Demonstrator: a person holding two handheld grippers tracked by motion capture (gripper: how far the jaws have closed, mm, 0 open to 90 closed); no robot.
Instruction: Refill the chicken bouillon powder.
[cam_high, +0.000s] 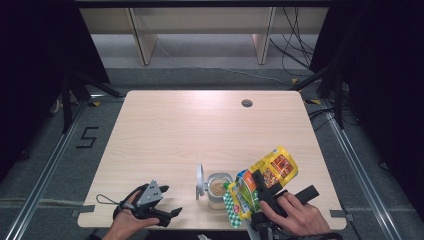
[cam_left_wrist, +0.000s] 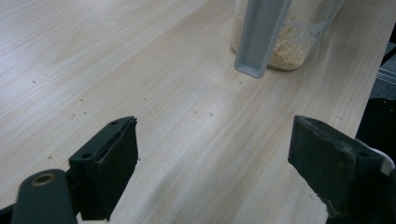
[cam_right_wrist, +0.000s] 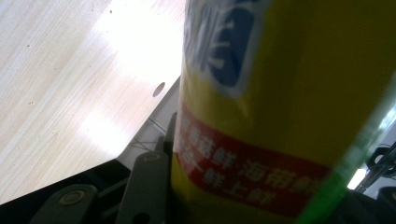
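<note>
My right gripper (cam_high: 261, 186) clamps the soft, crinkly yellow snack bag (cam_high: 265, 176) mid-body, tilted over the open jar (cam_high: 218, 189) beside it; light and slippery, better pinched near its sealed edge. My left gripper (cam_high: 165, 216) rests wide open, empty.

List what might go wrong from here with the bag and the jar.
1. The yellow bag is tilted over the open jar in the right gripper; its mouth may miss and scatter more crumbs on the table.
2. The left gripper is open and apart from the jar, so a nudge from the bag could tip it.
3. The raised lid could get knocked.
</note>
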